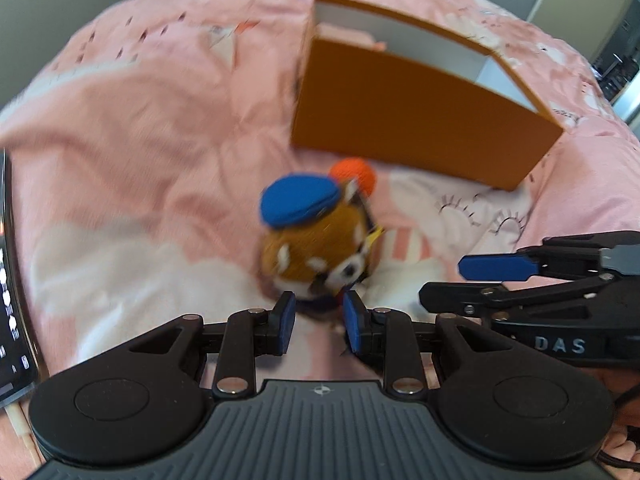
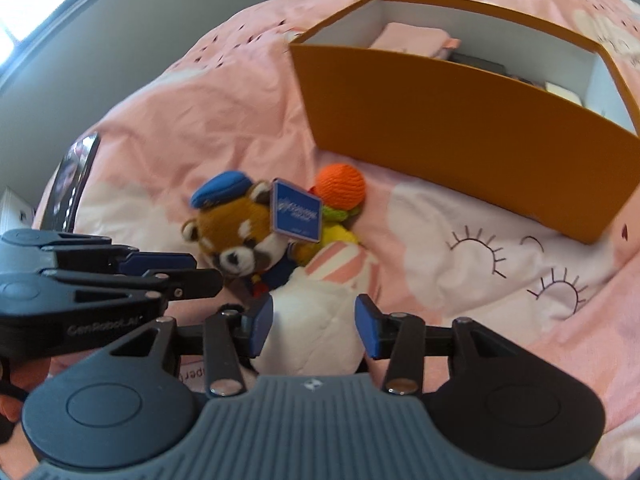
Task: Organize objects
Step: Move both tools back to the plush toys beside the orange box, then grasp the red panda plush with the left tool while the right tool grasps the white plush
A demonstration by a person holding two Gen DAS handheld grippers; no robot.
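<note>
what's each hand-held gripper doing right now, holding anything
left hand-held gripper: nearly closed, pads at red panda plush, grip unclear
right hand-held gripper: open around white plush

In your right wrist view, the open box (image 2: 460, 136) sits on the bedspread (image 2: 200, 112) in the upper right of the frame, with a folded cloth (image 2: 408, 40) and a few flat items inside it, too small to tell apart. Just below the box's near wall lies the knitted ball (image 2: 340, 186), at frame centre. The red panda plush (image 2: 236, 236) lies left of the ball, its hang tag (image 2: 297, 216) between the two. A striped white plush (image 2: 320, 320) lies below them, between your right gripper's (image 2: 314, 328) fingers. Your left gripper (image 2: 176, 272) enters from the left edge, beside the panda. A dark panel (image 2: 74, 176) stands at the far left.
</note>
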